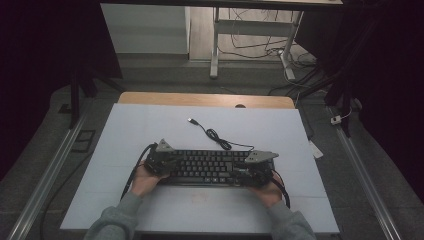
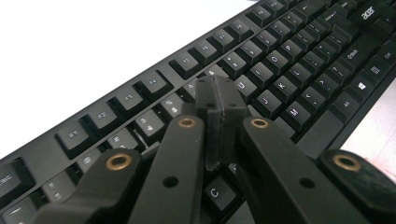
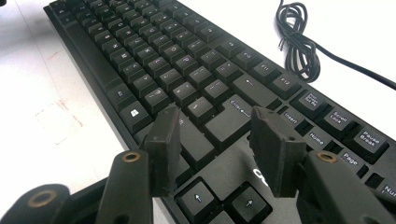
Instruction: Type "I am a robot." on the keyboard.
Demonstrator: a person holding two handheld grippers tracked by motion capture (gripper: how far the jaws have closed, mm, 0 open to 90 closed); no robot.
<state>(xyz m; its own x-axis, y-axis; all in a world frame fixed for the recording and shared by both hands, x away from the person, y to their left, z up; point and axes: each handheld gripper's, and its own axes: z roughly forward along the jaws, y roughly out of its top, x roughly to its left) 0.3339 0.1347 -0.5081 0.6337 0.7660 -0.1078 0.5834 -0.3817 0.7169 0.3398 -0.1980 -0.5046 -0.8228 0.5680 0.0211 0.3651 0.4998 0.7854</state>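
So this was a keyboard (image 1: 205, 167) job, both grippers parked over it, one at each end, on a pale mat (image 1: 150, 130) near the person's edge of the table (image 1: 260, 101).

Starting from the left: the left gripper (image 1: 161, 159) sat over the left end of the keyboard. In the left gripper view its jaws were pressed flat together with nothing between them, the closed tip (image 2: 217, 100) poking down over the letter rows. My guess is it was set up as a single poking finger for pressing a key, but whether it was actually touching a keycap I couldn't tell.

Middle: the keyboard lay flat and square to the person, untouched looking, with its cable (image 1: 220, 139) coiled loosely behind it and the USB plug (image 1: 192, 120) lying loose on the mat, plugged into nothing.

Right: the right gripper (image 1: 252, 167) hovered over the right end, jaws apart and empty, its pads (image 3: 166, 140) straddling the area around the Enter key and arrow cluster. Not gripping anything.

Progress-wise, I'd say early going: hands in place, no clear result yet, and the plug not dealt with.

Room to move: lots of bare mat behind and on both sides, so sliding the keyboard away or sideways looked easy. The tight spot was the near edge, just behind the hands, and the cable coil just behind the keyboard's right half could snag.
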